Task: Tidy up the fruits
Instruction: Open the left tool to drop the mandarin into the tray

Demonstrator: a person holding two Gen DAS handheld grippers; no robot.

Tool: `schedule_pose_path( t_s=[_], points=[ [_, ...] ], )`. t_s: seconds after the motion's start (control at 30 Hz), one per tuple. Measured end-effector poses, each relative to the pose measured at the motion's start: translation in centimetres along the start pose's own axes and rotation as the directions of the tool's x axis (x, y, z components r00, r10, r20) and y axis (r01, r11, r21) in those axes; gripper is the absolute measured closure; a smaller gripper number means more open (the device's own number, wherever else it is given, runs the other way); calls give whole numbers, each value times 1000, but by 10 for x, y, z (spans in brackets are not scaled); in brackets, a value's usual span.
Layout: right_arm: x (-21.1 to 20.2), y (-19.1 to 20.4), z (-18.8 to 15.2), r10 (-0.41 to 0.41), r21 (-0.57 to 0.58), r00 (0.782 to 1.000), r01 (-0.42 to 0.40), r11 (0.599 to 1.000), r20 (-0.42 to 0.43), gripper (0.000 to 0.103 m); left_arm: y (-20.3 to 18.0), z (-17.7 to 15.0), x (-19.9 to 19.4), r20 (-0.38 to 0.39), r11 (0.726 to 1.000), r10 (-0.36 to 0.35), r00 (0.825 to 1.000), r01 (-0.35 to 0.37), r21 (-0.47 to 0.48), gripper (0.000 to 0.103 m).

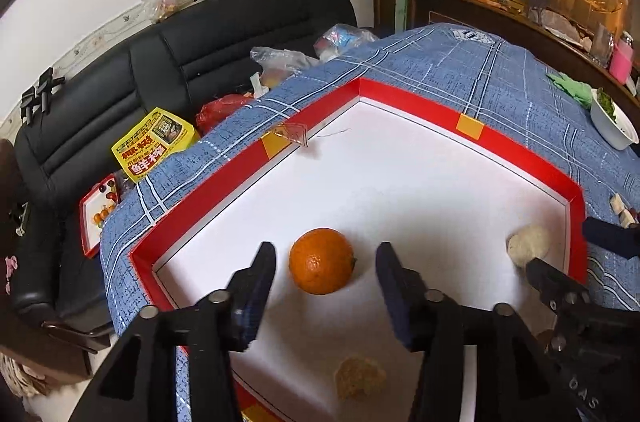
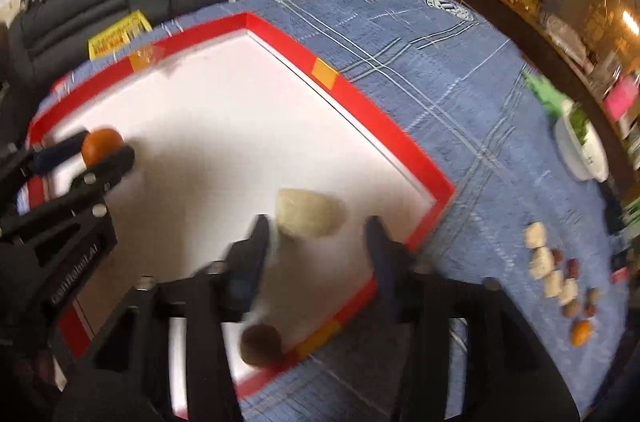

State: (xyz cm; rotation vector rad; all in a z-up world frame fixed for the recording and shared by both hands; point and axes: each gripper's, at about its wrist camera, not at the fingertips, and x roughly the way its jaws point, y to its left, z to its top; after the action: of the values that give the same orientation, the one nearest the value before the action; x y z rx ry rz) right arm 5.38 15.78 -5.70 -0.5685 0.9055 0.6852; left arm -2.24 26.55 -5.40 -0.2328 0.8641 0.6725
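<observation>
An orange [image 1: 322, 261] rests on the white floor of a red-rimmed tray [image 1: 420, 106], between the fingers of my left gripper [image 1: 326, 254]. The jaws stand open, with a gap on each side of the fruit. A pale round fruit [image 2: 308, 212] lies near the tray's right corner, between the fingers of my right gripper [image 2: 316, 226]. It sits close to the left finger and well clear of the right one, so that gripper is open too. The right wrist view is blurred. A brown ball [image 2: 260, 344] and a crumbly tan lump [image 1: 358, 376] lie nearer in the tray.
The tray sits on a blue checked cloth [image 2: 460, 70]. Several small pale and dark fruits [image 2: 556, 270] and a small orange [image 2: 581, 332] lie on the cloth at the right. A white bowl of greens [image 2: 584, 150] stands further back. A black sofa [image 1: 160, 62] with bags is behind.
</observation>
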Motion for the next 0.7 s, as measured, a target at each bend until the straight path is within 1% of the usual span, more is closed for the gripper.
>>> schedule_pose_path(
  t_s=[0.1,0.23,0.3,0.4,0.53,0.7],
  points=[
    [-12,0,-3,-47,-41,999,47,998,3,41,1,-2,-7,11,1000,-2,1000,2,-5,47],
    [-29,-5,-10,-83,-55,996,84,995,22,38,1,-4,-18,35,1000,-12,999,12,-20,45],
    [-35,-8,-16,-113,-62,993,114,991,20,37,0,-5,-24,47,1000,-17,999,18,-21,44],
    [-43,-12,-26,-158,-77,987,160,984,23,37,-6,-8,-34,65,1000,-27,998,28,-9,44],
    [-58,-24,-48,-212,-84,977,213,973,25,37,-20,-11,-47,86,999,-50,995,49,13,44],
    [-76,-38,-74,-251,-55,968,252,966,32,37,-44,-17,-65,123,995,-79,989,72,66,43]
  ],
)
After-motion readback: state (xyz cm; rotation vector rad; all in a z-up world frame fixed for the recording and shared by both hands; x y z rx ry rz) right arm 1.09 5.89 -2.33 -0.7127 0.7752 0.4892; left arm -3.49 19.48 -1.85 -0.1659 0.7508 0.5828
